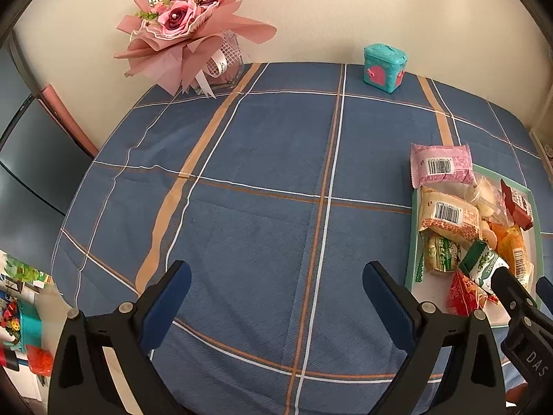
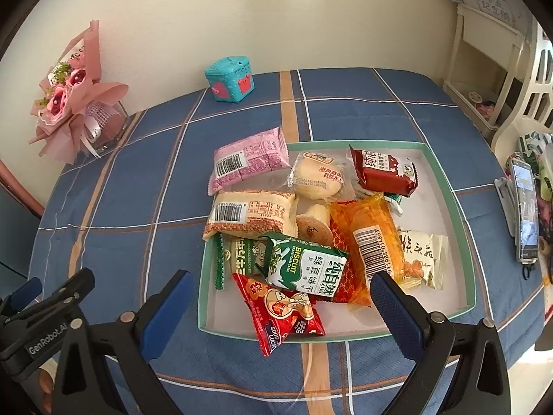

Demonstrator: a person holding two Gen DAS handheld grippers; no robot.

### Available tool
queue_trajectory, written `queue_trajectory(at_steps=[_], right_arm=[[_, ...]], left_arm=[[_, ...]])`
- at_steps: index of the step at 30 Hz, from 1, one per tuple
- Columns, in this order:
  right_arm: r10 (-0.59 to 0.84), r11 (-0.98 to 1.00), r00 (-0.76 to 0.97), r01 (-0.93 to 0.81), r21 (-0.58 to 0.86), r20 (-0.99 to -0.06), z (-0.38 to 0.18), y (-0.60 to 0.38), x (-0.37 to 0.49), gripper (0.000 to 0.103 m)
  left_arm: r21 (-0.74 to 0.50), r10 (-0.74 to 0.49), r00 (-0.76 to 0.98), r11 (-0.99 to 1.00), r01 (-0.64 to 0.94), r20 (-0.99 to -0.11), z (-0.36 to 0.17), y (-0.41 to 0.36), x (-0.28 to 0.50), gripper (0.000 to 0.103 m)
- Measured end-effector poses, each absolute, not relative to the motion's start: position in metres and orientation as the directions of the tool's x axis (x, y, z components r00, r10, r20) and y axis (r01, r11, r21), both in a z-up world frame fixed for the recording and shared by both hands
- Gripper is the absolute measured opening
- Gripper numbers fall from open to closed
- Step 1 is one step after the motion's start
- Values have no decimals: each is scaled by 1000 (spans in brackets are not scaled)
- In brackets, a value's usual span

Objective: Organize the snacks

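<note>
The counter [image 1: 262, 180], draped in a blue plaid cloth, carries a shallow green-rimmed tray [image 2: 446, 176] toward its right edge, where mixed snack packets [image 2: 304, 228] are heaped so they stay gathered. Several overhang the rim, notably the red packet [image 2: 283, 311]. Both the right gripper [image 2: 280, 307] and left gripper [image 1: 276, 297] are held with fingers spread, pinching nothing.

bare tablecloth [image 1: 262, 180] left of crowded tray [image 2: 446, 173], bouquet [image 1: 183, 31] and teal box [image 1: 383, 67] along far wall

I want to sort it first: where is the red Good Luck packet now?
In the right wrist view, the red packet hangs over the tray's near edge, below the green biscuit pack.
</note>
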State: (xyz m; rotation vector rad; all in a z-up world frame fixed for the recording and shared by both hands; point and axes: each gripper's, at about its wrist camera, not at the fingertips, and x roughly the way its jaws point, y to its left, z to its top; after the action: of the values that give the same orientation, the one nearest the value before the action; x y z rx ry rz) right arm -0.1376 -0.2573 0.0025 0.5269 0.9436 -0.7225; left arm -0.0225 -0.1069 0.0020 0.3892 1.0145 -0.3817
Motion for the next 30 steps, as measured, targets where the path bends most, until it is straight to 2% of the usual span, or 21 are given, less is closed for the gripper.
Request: queue_trajectory(at_steps=[30], right_arm=[[-339, 668, 395, 740, 78, -854, 13, -247, -146, 103]], left_arm=[[127, -145, 491, 868, 479, -859, 7, -88, -27, 99]])
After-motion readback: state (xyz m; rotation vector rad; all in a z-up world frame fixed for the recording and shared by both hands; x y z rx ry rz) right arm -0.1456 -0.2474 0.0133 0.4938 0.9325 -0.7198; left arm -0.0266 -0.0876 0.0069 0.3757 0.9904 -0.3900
